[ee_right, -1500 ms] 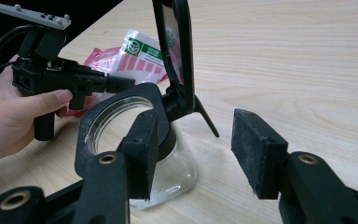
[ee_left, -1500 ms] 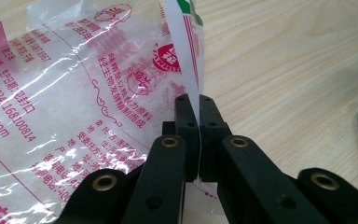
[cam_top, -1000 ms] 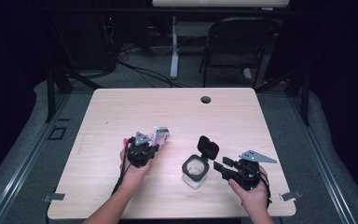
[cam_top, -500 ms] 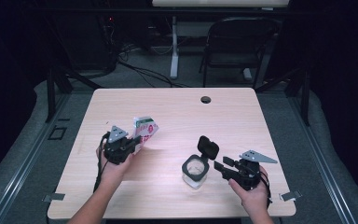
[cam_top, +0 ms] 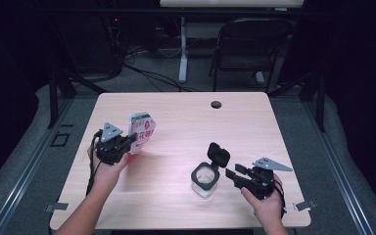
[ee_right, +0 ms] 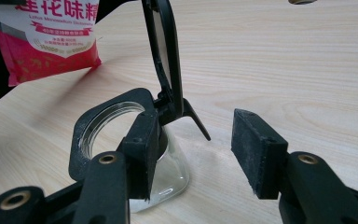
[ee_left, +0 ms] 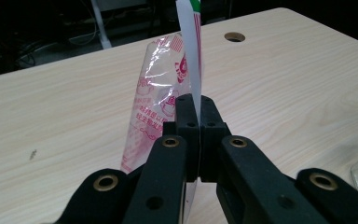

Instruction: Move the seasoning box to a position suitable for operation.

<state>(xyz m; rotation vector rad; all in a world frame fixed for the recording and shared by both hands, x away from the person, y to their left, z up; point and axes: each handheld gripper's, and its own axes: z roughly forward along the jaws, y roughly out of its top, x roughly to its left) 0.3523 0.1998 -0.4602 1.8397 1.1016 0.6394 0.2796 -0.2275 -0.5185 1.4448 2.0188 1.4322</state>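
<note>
A red-and-white printed bag (cam_top: 143,130) stands upright at the table's left, and my left gripper (cam_top: 132,139) is shut on its edge. In the left gripper view the closed jaws (ee_left: 195,116) pinch the white seam, and the crinkled bag (ee_left: 161,102) hangs beyond them. Whether its lower end touches the wood I cannot tell. A clear glass jar (cam_top: 204,182) with a raised black flip lid (cam_top: 218,154) sits right of centre. My right gripper (cam_top: 231,176) is open just to the jar's right. In the right gripper view the jar (ee_right: 121,140) lies by the left of the two jaws (ee_right: 198,154), with the lid's tab between them.
The wooden table (cam_top: 186,122) has a round cable hole (cam_top: 216,104) near its far edge. A folding chair (cam_top: 249,44) and a desk leg with cables stand on the floor beyond the table.
My left gripper has carried the bag leftwards and upwards, away from the jar, and the bag now stands more upright. The right gripper and the jar have kept still.
</note>
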